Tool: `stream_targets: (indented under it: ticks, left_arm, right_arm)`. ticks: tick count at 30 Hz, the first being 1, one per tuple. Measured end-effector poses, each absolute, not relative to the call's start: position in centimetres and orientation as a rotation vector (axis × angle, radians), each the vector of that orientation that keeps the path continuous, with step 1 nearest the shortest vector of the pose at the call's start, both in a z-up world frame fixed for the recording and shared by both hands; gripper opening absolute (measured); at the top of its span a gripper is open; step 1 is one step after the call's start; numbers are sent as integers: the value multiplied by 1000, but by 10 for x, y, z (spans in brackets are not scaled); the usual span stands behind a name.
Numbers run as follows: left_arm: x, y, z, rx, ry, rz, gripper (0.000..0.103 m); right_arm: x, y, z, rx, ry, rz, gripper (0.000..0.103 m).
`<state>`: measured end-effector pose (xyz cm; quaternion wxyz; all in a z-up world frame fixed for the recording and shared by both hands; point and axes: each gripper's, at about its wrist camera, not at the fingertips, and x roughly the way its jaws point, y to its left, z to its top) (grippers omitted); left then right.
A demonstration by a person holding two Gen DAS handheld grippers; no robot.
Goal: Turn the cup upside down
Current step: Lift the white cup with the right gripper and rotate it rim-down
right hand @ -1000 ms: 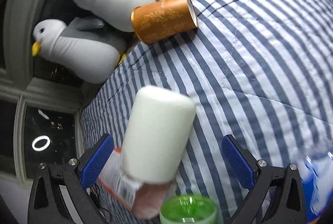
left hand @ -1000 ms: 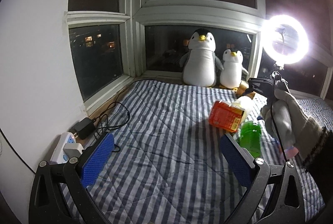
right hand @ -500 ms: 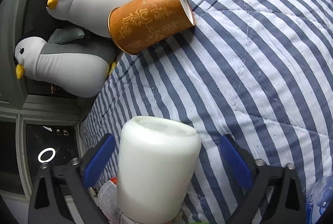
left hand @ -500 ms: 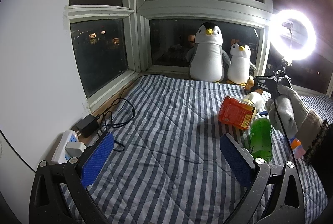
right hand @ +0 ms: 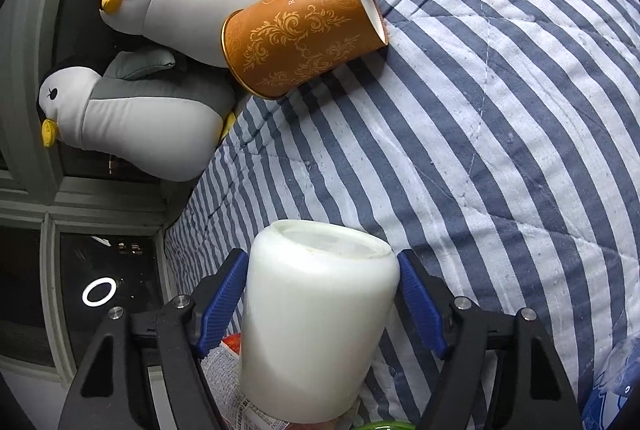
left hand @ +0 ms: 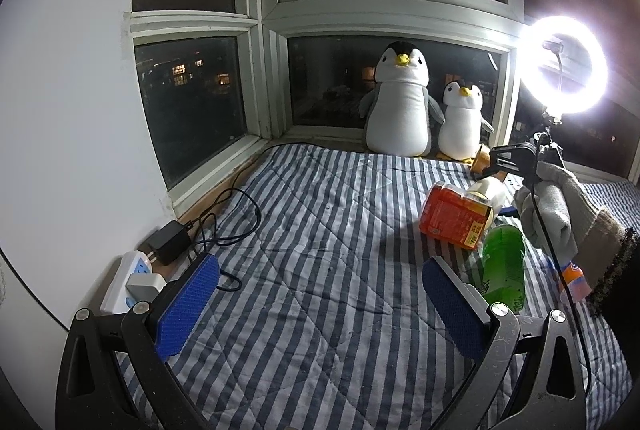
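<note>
A white cup [right hand: 316, 314] lies on its side on the striped bed cover, its closed base facing my right wrist camera. My right gripper [right hand: 320, 310] has its blue pads closed against the cup's two sides. In the left wrist view the cup [left hand: 489, 193] rests against an orange packet [left hand: 454, 216], with the right gripper held by a gloved hand [left hand: 552, 206] beside it. My left gripper [left hand: 320, 310] is open and empty above the cover, well to the left of the cup.
An orange patterned paper cup [right hand: 304, 34] lies beyond the white cup, by two plush penguins [left hand: 400, 106]. A green bottle [left hand: 504, 266] lies in front of the packet. A power strip and cables [left hand: 140, 270] sit at the left wall. A ring light [left hand: 564, 66] glares right.
My right gripper has moved forward around the white cup and its jaws have closed from wide open onto the cup. The left wrist view has tilted up slightly.
</note>
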<state>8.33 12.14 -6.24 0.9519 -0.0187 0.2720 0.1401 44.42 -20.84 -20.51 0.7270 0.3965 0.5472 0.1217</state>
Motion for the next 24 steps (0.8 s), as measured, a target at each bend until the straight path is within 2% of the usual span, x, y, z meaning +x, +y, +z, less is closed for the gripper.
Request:
stream_targets:
  ticks: [7,24]
  left_arm:
    - [85,121,-63,-38,558,281,103]
    - [84,112,-61,-30,549,267,103]
  right_arm:
    - [438,-211,-200,889,1142,270,72]
    - [431,-261,-146,855,982,258,71]
